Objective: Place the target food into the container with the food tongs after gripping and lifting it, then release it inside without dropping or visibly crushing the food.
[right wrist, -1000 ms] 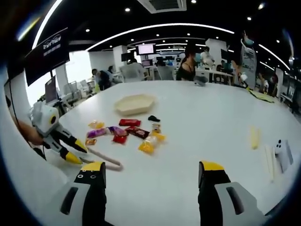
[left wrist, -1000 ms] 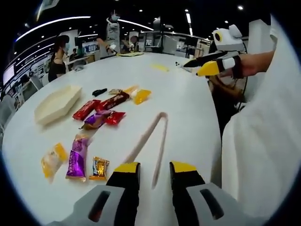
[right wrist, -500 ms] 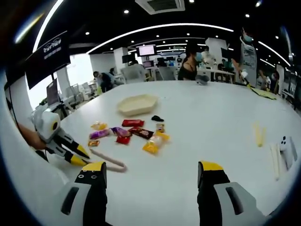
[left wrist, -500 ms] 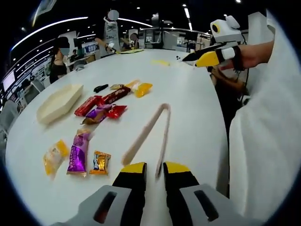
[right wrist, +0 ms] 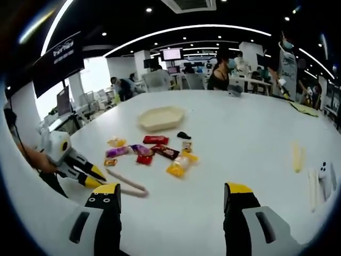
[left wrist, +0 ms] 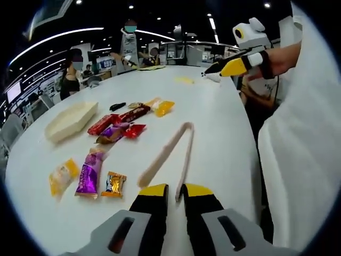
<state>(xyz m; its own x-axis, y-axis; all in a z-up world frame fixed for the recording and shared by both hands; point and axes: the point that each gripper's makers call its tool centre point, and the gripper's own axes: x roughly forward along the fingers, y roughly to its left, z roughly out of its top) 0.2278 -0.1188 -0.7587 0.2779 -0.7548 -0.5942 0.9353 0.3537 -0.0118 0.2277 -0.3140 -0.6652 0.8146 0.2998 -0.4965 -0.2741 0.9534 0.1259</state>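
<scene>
Pale pink tongs (left wrist: 171, 153) lie flat on the white table (left wrist: 213, 117), hinge end far and the two arm tips pointing near, right at the left gripper (left wrist: 169, 190). Its jaws stand almost closed with only a sliver between them, holding nothing; one tong tip sits just in front of that gap, so I judge it is lining up to take the handle. In the right gripper view the same gripper shows at the left, its yellow tips at the end of the tongs (right wrist: 127, 184); whether they touch is hard to say.

The right gripper (right wrist: 171, 196) hangs over bare table with its jaws wide apart and empty, waiting well clear of the snacks.

The food is a scatter of wrapped snacks left of the tongs: a purple packet (left wrist: 89, 174), a small orange one (left wrist: 113, 184), a yellow one (left wrist: 62, 176) nearest, then red bars (left wrist: 103, 124) and an orange-yellow packet (left wrist: 163, 108) further off. Which is the target I cannot tell. The cream tray (left wrist: 70, 120) sits beyond them at the far left, empty.

Nothing blocks the path from snacks to tray. A white sleeve (left wrist: 298, 144) crowds the right side.
</scene>
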